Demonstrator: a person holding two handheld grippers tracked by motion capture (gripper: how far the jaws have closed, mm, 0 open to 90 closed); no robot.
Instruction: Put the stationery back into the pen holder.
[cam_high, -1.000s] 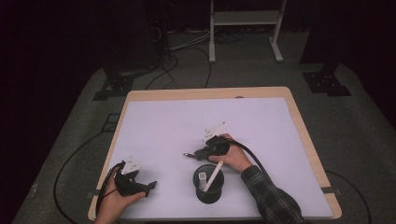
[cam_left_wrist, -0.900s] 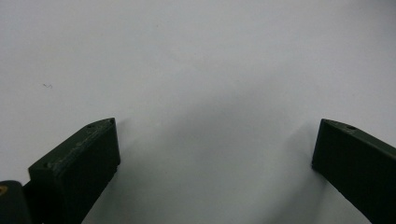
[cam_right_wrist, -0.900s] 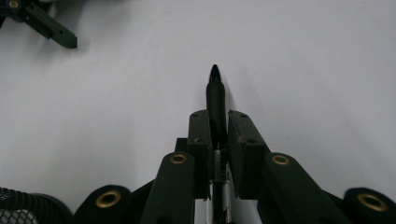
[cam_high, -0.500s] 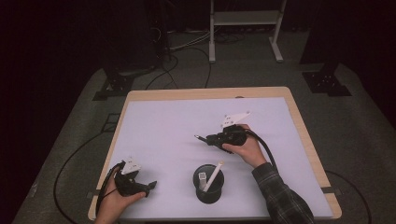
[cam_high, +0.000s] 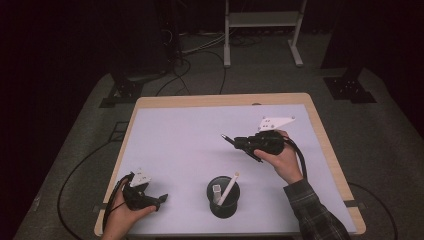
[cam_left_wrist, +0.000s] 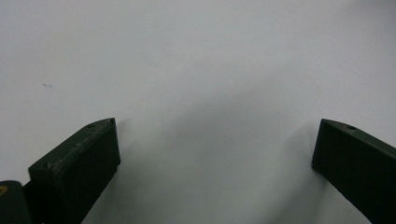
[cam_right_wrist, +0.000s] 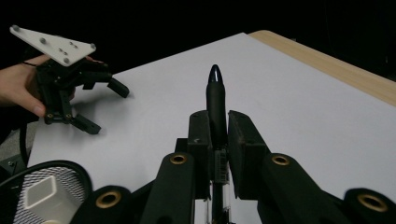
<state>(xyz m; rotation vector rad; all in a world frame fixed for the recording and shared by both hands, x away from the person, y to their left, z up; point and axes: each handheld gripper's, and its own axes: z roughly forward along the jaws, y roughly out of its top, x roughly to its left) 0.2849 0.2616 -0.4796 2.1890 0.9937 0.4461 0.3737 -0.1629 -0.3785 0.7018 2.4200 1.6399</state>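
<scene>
The worktop (cam_high: 190, 145) is a pale, plain white sheet with a light wooden rim showing along its far and right edges. It stands on grey carpet, where black cables (cam_high: 200, 75) trail toward a dark back wall, a white metal frame (cam_high: 260, 25) and black stand feet (cam_high: 350, 87).

Nearest the person, at the front centre, sits a black mesh cup (cam_high: 223, 196) holding a white pen (cam_high: 230, 187) that leans to the right and a short white square piece beside it; what that piece is cannot be told from here. In the right gripper view the cup's mesh rim (cam_right_wrist: 51, 186) shows at the lower left.

The left tongs (cam_high: 159, 200) rest low at the front left corner, held in the left hand (cam_high: 122, 212). In the left gripper view its jaws stand wide apart with bare white surface between them, holding nothing.

Farther back and to the right, the right hand (cam_high: 285, 160) holds the right tongs (cam_high: 235, 143) above the sheet, well apart from the cup. The jaws are closed on a black pen (cam_right_wrist: 215, 102), whose tapered tip juts out beyond them, pointing toward the left side of the worktop.
</scene>
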